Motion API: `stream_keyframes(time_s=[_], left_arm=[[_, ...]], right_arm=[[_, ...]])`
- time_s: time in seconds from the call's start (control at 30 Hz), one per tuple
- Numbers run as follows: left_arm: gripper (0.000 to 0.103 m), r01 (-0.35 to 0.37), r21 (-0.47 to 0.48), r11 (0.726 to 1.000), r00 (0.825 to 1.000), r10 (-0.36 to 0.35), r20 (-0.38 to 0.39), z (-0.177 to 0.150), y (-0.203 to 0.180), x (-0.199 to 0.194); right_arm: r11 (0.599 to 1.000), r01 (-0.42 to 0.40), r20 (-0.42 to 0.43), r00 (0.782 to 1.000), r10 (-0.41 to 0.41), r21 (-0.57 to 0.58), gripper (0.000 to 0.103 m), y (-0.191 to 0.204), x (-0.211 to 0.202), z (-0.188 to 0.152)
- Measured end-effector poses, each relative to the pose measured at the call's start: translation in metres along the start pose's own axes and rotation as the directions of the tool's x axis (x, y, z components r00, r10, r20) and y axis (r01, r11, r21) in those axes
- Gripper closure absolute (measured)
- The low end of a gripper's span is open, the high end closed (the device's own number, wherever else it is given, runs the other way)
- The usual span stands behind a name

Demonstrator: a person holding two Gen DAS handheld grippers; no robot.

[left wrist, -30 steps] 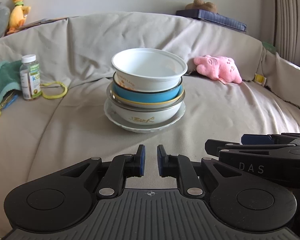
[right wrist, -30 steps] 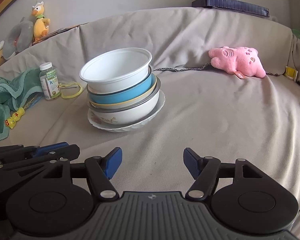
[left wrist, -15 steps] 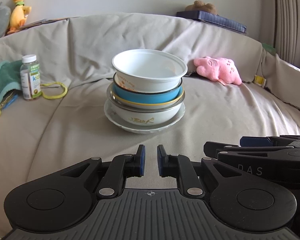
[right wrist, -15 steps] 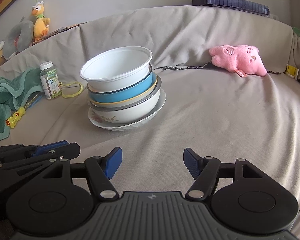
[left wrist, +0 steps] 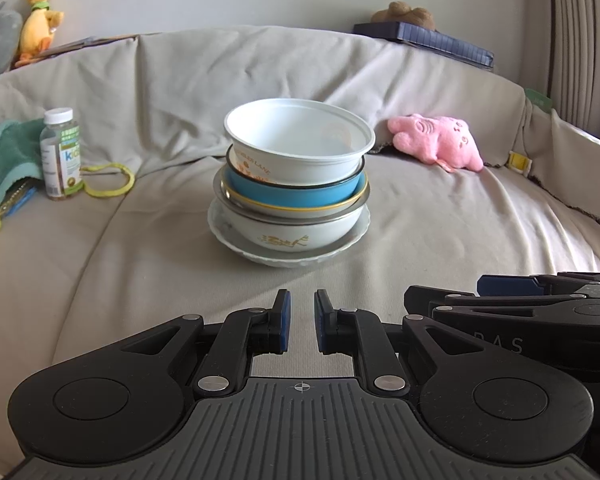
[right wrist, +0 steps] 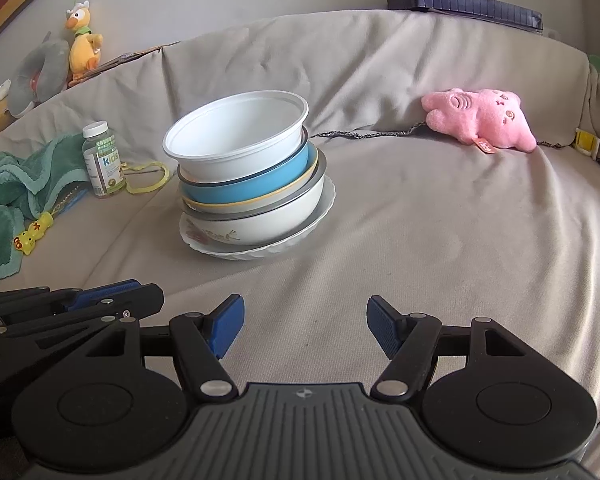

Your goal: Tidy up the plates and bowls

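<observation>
bowls nested in a stack (left wrist: 294,196) sit mid-sofa (left wrist: 440,232) on a white scalloped plate (right wrist: 324,204): white plastic bowl (right wrist: 236,140) on top, lettered "...lane", blue bowl (left wrist: 296,196) under it, then a grey-rimmed white one with gold print. bottle (left wrist: 60,154) marked "kids" stands left. left gripper (left wrist: 300,320) jaws closed, empty; right gripper (right wrist: 305,326) jaws apart, empty.

Inside the stack (left wrist: 294,188), only the top bowl (left wrist: 298,146) shows its inside; the lower bowls show rims alone. The plate (left wrist: 236,236) under them shows just its edge. Left of the stack, the towel (right wrist: 4,196) is cut off, and the bottle (left wrist: 60,156) label's small print is unreadable.
</observation>
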State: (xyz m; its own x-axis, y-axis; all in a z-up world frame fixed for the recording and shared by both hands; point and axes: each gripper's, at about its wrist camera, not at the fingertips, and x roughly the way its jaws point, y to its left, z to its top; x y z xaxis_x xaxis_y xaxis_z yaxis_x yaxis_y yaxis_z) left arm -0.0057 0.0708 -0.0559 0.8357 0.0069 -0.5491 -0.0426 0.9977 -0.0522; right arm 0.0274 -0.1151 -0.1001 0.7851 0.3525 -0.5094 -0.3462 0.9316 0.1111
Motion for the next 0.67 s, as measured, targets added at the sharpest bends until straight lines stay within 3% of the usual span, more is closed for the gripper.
stream_keyframes(time_s=[0.67], left_arm=[[0.089,0.010,0.014,1.000,1.000,-0.010,0.008,-0.0032,-0.0040,0.0010]], right_arm=[[1.000,-0.009,-0.002,1.000,0.009,0.006,0.034,-0.0020,0.0018,-0.0002]])
